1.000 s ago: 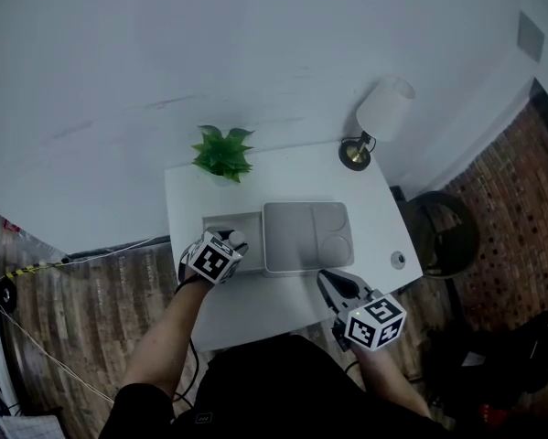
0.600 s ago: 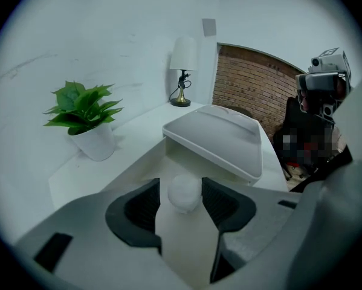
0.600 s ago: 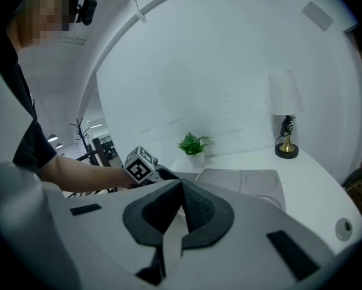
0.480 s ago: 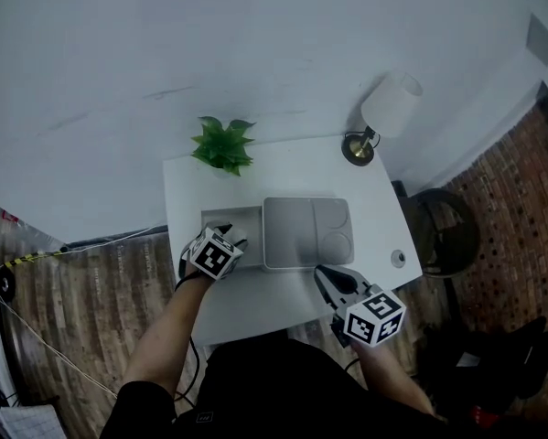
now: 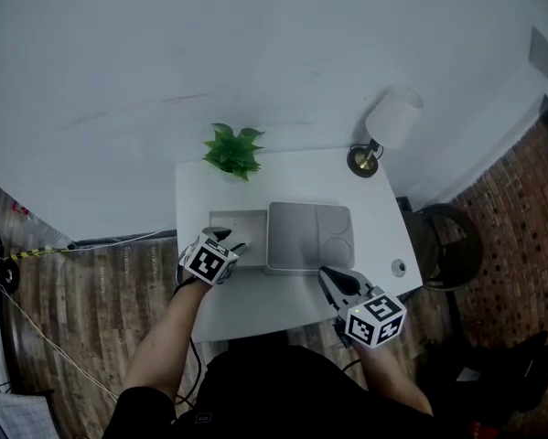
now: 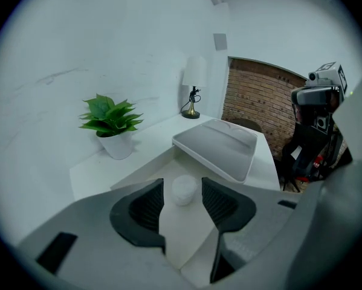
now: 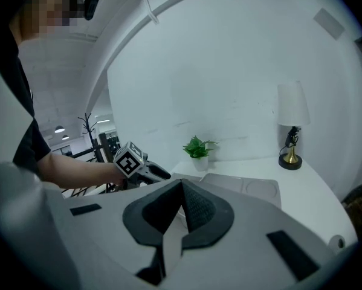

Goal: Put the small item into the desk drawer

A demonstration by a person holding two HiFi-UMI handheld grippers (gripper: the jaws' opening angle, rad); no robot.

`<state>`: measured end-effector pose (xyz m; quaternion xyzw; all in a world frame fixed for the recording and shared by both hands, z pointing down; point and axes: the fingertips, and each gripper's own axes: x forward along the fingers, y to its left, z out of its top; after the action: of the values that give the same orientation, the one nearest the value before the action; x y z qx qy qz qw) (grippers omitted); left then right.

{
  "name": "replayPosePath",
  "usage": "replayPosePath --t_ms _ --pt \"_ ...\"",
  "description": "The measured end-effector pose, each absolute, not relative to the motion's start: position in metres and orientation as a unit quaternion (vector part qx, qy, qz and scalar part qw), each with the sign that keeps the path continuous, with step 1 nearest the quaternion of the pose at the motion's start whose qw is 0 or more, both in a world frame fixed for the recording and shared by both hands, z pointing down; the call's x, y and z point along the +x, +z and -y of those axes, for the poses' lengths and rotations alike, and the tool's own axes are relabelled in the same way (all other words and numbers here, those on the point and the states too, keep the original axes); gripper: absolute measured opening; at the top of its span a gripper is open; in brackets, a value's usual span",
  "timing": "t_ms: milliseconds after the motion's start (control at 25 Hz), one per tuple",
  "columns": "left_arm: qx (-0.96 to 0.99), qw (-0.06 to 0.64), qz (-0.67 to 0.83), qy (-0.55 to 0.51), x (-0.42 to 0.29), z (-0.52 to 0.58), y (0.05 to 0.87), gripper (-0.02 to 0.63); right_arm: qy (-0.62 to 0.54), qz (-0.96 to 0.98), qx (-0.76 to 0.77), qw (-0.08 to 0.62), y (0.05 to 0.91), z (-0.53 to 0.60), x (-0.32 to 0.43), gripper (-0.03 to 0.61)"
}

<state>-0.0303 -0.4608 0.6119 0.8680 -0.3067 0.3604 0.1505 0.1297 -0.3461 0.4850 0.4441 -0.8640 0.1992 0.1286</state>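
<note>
Now that my left hand-held gripper [image 5: 231, 241] has eased a touch wider, its jaws stand clear of the small white item [image 6: 184, 190], which lies loose in the open drawer [image 5: 230, 222] at the tray's [image 5: 310, 236] 9 o'clock. The drop looks done to me; my right hand-held gripper [image 7: 182, 207] is pinched shut on nothing.

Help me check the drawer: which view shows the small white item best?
The left gripper view: the small white item lies in the drawer between the left gripper's parted jaws. The head and right gripper views don't clearly show it.
</note>
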Motion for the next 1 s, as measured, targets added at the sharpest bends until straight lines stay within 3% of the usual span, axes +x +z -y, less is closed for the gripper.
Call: replayPosePath --t_ms 640,1000 --pt "0.865 0.139 0.396 0.276 -0.065 0.414 0.523 0.189 0.155 0.891 0.415 0.102 0.451 0.359 0.122 0.003" --pt "0.876 0.106 0.423 0.206 -0.059 0.385 0.456 0.117 0.102 0.885 0.451 0.058 0.416 0.354 0.142 0.003"
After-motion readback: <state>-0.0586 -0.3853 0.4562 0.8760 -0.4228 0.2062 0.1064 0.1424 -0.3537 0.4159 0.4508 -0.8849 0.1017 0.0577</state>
